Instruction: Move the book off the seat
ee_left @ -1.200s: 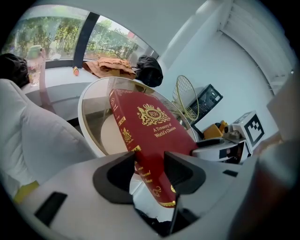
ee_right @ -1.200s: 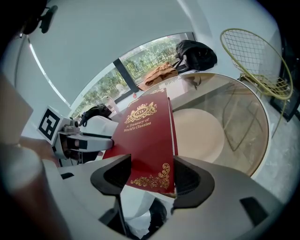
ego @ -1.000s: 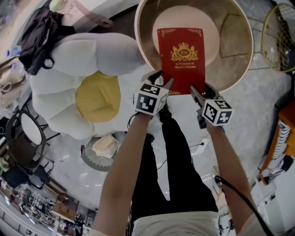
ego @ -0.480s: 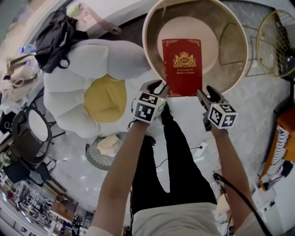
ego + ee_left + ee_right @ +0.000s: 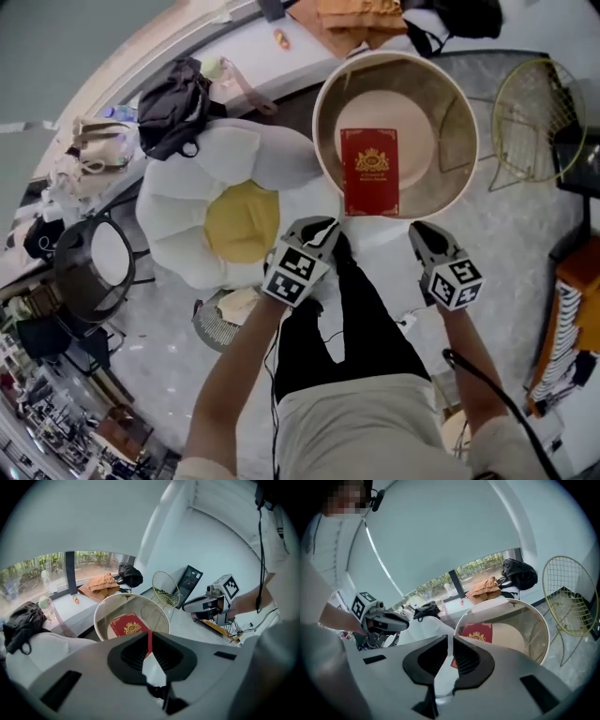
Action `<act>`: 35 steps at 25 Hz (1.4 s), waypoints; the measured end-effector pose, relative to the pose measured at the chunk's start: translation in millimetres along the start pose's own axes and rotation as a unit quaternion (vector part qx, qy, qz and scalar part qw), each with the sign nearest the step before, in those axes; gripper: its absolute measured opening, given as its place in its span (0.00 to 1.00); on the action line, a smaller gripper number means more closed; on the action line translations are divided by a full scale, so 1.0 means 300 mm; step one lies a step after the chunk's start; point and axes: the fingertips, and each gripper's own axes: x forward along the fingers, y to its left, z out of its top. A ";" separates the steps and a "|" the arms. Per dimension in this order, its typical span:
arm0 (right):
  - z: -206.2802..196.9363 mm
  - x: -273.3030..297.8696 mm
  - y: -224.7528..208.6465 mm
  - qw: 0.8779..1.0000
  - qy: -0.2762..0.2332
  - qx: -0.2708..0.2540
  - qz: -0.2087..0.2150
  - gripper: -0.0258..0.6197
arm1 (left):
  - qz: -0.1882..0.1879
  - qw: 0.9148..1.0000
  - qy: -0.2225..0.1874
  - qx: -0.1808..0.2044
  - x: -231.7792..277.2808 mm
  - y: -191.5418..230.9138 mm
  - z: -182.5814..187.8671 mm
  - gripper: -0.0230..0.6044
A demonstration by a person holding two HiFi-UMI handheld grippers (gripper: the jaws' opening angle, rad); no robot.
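Observation:
A red book [image 5: 369, 171] with a gold crest lies flat on the beige cushion of a round tub seat [image 5: 328, 141]. Both grippers hover short of the seat's near rim, apart from the book. The left gripper [image 5: 319, 226] is below the book's near left corner, and its jaws are closing to a thin slit with nothing between them. The right gripper [image 5: 421, 232] is off the near right, its jaws also closing on nothing. In the left gripper view the book [image 5: 125, 625] shows past the jaws [image 5: 149, 644]. The right gripper view has the book [image 5: 477, 633] beyond its jaws [image 5: 450, 651].
A white flower-shaped cushion with a yellow centre [image 5: 225, 211] lies left of the seat. A yellow wire chair [image 5: 530, 112] stands to the right. A black bag [image 5: 173, 108] and orange cloth [image 5: 352, 19] rest on the window ledge. A small basket [image 5: 225, 314] sits by my legs.
Both grippers have drawn back from the book's near edge and their jaws have gone from wide open to nearly together. The book stays on the seat. The head view has pulled back.

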 end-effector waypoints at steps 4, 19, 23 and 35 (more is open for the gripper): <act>0.066 -0.151 0.072 1.000 -0.016 0.007 0.014 0.12 | 0.013 1.000 -0.022 0.005 -0.156 -0.108 0.046 0.05; 0.033 -0.546 0.489 0.998 -0.063 -0.001 0.024 0.12 | 0.026 0.995 -0.100 0.006 -0.644 -0.434 -0.006 0.04; -0.022 -0.629 0.601 0.997 -0.081 0.007 0.017 0.12 | 0.020 0.993 -0.119 0.001 -0.753 -0.532 -0.069 0.04; -0.184 -0.944 0.853 0.991 -0.133 0.013 0.017 0.12 | 0.006 0.987 -0.160 -0.002 -1.034 -0.770 -0.192 0.04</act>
